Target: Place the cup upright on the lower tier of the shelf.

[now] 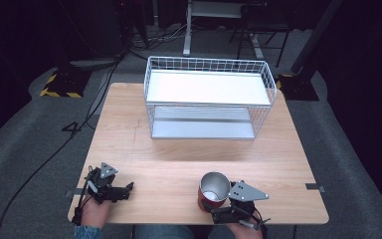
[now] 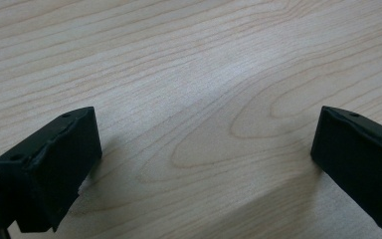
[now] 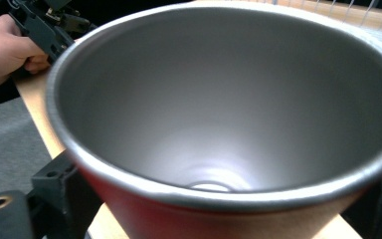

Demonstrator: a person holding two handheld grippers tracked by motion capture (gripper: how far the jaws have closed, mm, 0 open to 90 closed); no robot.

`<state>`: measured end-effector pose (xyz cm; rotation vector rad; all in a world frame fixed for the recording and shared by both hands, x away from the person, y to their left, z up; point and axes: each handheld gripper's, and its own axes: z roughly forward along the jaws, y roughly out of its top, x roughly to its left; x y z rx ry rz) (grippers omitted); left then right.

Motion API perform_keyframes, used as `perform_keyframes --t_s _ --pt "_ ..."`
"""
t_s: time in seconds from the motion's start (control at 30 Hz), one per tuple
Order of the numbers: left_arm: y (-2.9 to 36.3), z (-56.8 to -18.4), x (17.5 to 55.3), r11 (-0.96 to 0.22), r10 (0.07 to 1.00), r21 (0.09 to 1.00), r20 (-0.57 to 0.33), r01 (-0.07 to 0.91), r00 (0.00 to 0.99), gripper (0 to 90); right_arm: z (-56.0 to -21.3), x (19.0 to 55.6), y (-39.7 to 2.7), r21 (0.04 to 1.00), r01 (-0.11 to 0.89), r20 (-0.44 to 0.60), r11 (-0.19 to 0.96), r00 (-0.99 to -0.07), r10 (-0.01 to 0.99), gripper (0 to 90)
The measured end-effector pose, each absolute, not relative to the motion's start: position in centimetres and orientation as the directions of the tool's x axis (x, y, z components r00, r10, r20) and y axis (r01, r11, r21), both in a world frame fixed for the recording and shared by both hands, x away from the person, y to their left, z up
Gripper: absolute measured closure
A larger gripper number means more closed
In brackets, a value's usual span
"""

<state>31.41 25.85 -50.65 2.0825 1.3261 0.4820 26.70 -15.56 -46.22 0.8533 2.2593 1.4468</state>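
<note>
Right claw [image 1: 218, 208] is clamped around the red steel cup [image 1: 213, 191] at the desk's [image 1: 179, 169] near edge, probably for a move toward the wire rack [image 1: 208, 97], while the left claw [image 1: 122, 191] rests wide open, holding nothing.

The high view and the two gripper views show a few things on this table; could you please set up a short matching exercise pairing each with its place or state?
Things:
1. red cup
2. wire basket
3. left gripper
4. table

Places or states:
A. jaws wide apart over bare wood
B. light wood, bearing everything else
C. far side of the table, a white shelf inside
D. near edge, between the right gripper's jaws

Pairs: 1-D, 2-C, 3-A, 4-B
</note>
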Motion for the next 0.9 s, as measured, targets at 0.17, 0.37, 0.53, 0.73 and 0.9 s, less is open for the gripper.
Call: perform_keyframes --t_s 0.17,0.37,0.53,0.73,0.9 --pt "25.9 -50.6 31.4 -0.308 0.902 0.668 -0.021 0.678 0.431 0.0 -46.2 26.7 -15.6 0.9 0.31 0.048 0.306 -0.768 0.638 7.7" --pt "25.8 -50.6 31.4 -0.307 0.902 0.668 -0.021 0.678 0.431 0.0 -45.2 26.7 -15.6 0.909 0.277 0.017 0.311 -0.77 0.638 7.8" --pt "25.9 -50.6 31.4 -0.308 0.902 0.668 -0.021 0.677 0.431 0.0 -44.0 27.1 -15.7 0.913 0.26 -0.001 0.315 -0.77 0.638 7.8" --pt "25.9 -50.6 31.4 -0.308 0.902 0.668 -0.021 0.677 0.431 0.0 -42.9 27.7 -15.8 0.914 0.253 -0.008 0.316 -0.769 0.639 7.8" --pt "25.8 -50.6 31.4 -0.307 0.903 0.668 -0.021 0.678 0.429 0.0 -42.2 28.3 -15.7 0.913 0.253 -0.01 0.321 -0.771 0.636 7.9"
